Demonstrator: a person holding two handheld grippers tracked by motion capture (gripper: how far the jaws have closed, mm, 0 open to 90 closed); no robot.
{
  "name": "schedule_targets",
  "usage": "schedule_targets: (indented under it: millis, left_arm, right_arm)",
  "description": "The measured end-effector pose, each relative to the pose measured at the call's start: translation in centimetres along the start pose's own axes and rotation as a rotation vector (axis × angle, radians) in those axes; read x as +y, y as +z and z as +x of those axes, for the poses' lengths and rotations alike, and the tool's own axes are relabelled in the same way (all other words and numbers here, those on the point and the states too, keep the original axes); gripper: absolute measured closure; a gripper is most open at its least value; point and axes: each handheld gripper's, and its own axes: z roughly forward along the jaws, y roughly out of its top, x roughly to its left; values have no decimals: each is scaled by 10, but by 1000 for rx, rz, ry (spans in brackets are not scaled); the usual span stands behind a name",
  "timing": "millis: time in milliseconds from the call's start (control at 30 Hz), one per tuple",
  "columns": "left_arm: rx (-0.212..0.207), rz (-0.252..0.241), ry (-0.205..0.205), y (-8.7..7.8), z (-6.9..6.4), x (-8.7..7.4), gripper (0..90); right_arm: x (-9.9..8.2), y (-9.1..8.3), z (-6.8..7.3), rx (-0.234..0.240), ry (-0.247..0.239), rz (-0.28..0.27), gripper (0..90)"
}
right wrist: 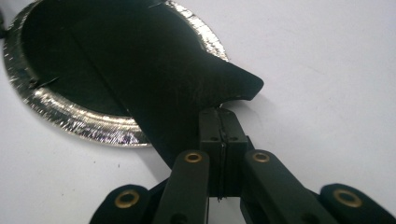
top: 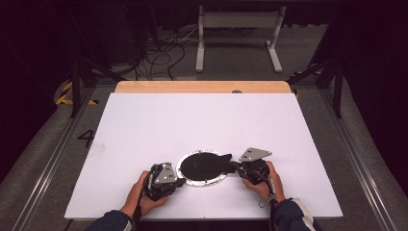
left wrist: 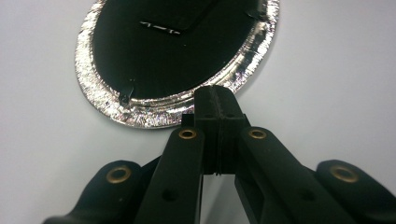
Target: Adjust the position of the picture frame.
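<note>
left gripper [left wrist: 217, 95]: low over the bench [top: 144, 125], closed on foil tray [left wrist: 154, 114] rim | right gripper [right wrist: 219, 114]: level, closed, apparently pinching black sheet [right wrist: 154, 79] edge

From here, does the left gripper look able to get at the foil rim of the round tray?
Probably yes. The left gripper sits with its fingers shut right at the silver rim of the tray, with bare white table around it. It would likely need to open first to grasp the rim.
</note>
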Motion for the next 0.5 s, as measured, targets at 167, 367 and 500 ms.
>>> schedule_targets:
  millis: [167,367,500]
  left_arm:
    - [13,-3,-24,5,11,4,900]
    - [52,-9,-45,13,26,10,900]
    - [72,-5,-44,17,31,14,900]
  right_arm:
    - [-2,-4,1,0,-8,10,900]
    - [-5,-8,2,12,-11,18,900]
    - [-5,-10,1,26,-18,25,900]
